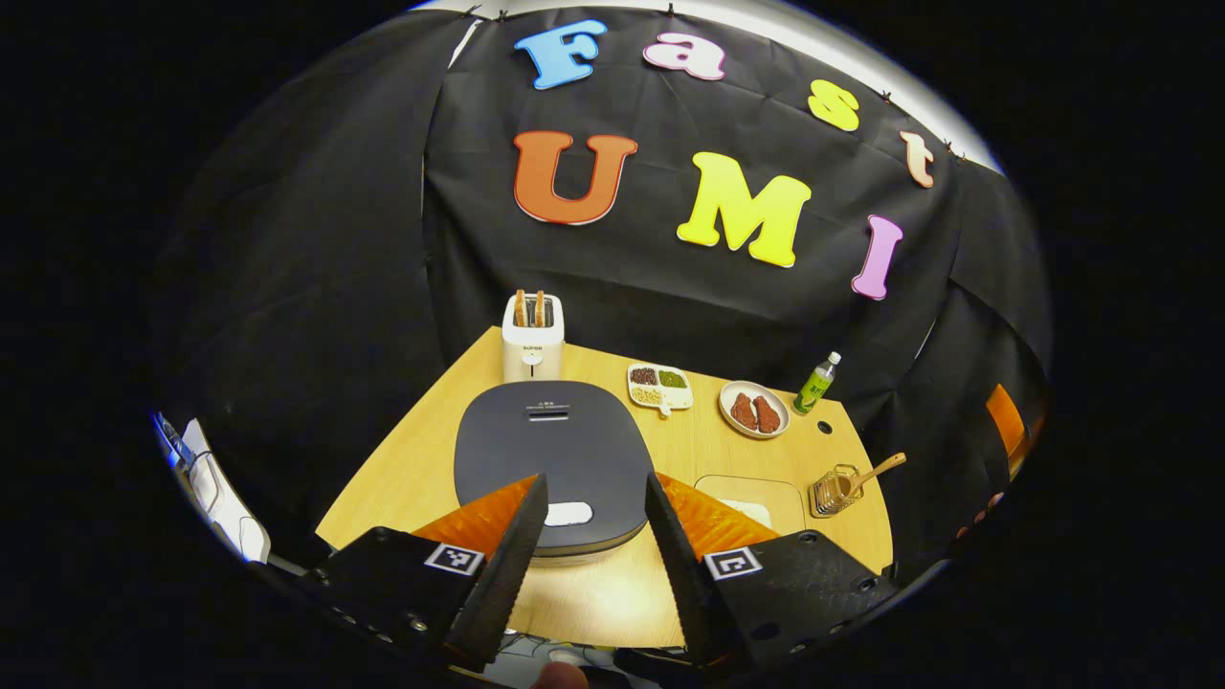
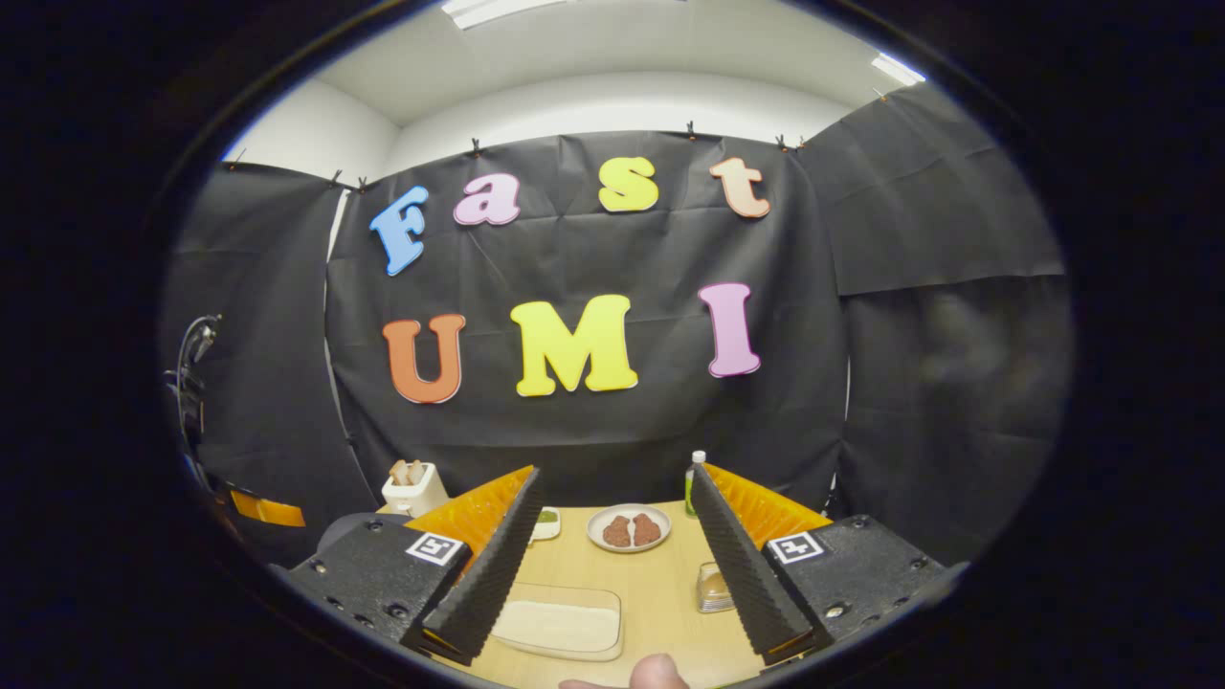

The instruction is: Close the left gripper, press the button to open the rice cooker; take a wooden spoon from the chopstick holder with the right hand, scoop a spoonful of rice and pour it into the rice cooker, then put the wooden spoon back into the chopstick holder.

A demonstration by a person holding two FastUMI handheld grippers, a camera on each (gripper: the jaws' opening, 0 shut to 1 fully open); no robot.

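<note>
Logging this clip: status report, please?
Left gripper open above rice cooker, lid shut. Right gripper open, empty. Wooden spoon in chopstick holder. Nothing blocking.

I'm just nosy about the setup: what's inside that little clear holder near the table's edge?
A wooden spoon leans in the chopstick holder, its handle poking out up and to the right. The spoon's bowl is too small and blurred to make out.

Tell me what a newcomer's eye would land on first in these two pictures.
First the dark rice cooker, lid shut, filling the near middle of the wooden table in the left gripper view, its pale front button framed by the left gripper with jaws apart. Behind it stands a white toaster holding two slices. To the right, a wooden spoon leans in the clear chopstick holder.
</note>
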